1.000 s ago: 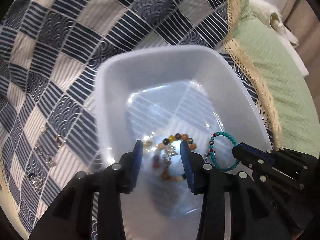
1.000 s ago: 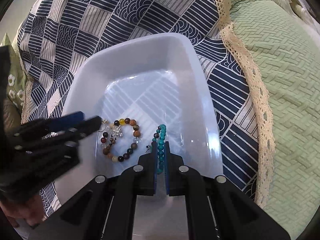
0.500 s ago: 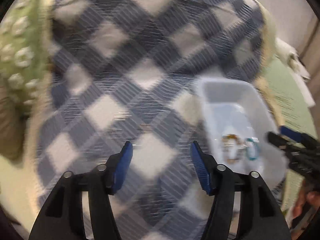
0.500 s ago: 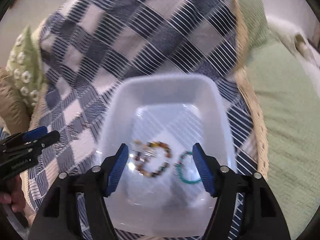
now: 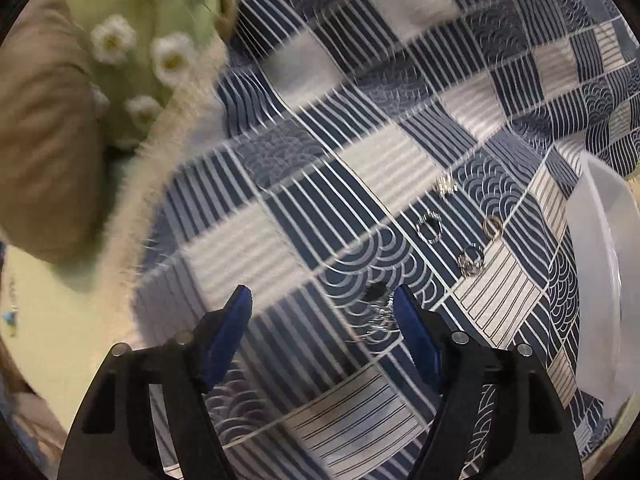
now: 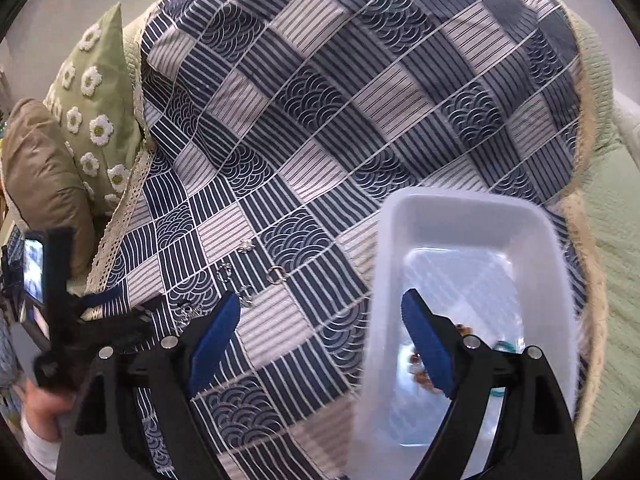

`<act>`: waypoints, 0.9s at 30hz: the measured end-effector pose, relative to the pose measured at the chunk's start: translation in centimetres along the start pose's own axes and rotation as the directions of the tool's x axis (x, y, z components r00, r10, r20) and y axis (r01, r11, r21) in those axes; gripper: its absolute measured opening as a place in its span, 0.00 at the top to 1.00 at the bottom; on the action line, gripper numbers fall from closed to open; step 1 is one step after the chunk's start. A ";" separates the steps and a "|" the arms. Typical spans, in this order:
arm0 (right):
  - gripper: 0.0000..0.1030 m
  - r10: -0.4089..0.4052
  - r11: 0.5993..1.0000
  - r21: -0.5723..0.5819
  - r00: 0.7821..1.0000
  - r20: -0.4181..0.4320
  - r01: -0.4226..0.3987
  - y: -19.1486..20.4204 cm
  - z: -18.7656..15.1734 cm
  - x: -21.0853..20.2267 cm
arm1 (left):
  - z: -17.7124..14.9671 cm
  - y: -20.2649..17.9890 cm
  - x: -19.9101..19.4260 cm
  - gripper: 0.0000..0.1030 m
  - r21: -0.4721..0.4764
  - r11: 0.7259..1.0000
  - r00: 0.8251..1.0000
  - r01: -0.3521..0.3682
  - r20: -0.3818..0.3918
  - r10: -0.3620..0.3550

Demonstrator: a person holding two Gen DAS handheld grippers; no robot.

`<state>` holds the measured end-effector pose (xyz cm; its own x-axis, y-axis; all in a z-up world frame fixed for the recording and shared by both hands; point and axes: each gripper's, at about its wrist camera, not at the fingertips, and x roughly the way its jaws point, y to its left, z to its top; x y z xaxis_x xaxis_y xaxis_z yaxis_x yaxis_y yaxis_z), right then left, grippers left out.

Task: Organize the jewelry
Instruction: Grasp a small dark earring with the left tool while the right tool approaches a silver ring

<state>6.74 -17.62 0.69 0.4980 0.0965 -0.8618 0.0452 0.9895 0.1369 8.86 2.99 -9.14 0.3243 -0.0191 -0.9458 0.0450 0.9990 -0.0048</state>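
Several small silver rings (image 5: 429,231) and a gold ring (image 5: 493,225) lie on the blue checked cloth (image 5: 360,160). A silver piece with a dark stone (image 5: 378,308) lies just inside my open left gripper's (image 5: 322,312) right finger. The white plastic tray (image 6: 472,216) holds a beaded bracelet (image 6: 416,364) and a teal bracelet (image 6: 505,346), partly hidden by my open, empty right gripper (image 6: 322,320). The rings show in the right wrist view (image 6: 276,274), with the left gripper (image 6: 120,312) beside them. The tray's rim (image 5: 600,216) is at the left wrist view's right edge.
A green flowered cushion (image 6: 96,120) and a brown cushion (image 6: 40,176) lie at the cloth's left edge. A green ribbed blanket (image 6: 616,240) with a lace trim lies right of the tray.
Both grippers left the tray and opened wide. The right one released the teal bracelet into the tray. The left one swung left, down over the rings on the cloth.
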 end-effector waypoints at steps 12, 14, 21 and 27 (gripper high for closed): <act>0.21 -0.046 0.999 -0.019 0.996 -0.076 0.045 0.6 -1.4 3.0 | 0.6 -0.5 3.1 0.62 -0.029 0.999 0.997 0.021 -0.079 -0.023; 0.21 -0.046 0.999 -0.024 0.996 -0.081 0.045 0.9 -1.5 3.1 | 0.5 -0.6 3.0 0.73 -0.031 0.999 0.996 0.033 -0.079 -0.035; 0.21 -0.038 0.998 -0.051 0.994 -0.105 0.032 2.8 -1.8 4.5 | 0.5 -0.7 2.4 0.87 -0.048 0.996 0.995 0.074 -0.068 -0.077; 0.21 -0.006 0.997 -0.077 0.992 -0.128 -0.004 6.1 -1.6 6.9 | 0.7 1.4 -1.2 0.87 -0.110 0.990 0.996 0.090 0.021 -0.089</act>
<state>9.03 -10.75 -5.17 0.3831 0.1039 -0.9178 -0.0237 0.9944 0.1027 9.16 4.36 -7.78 0.3390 -0.1085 -0.9345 -0.0305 0.9915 -0.1262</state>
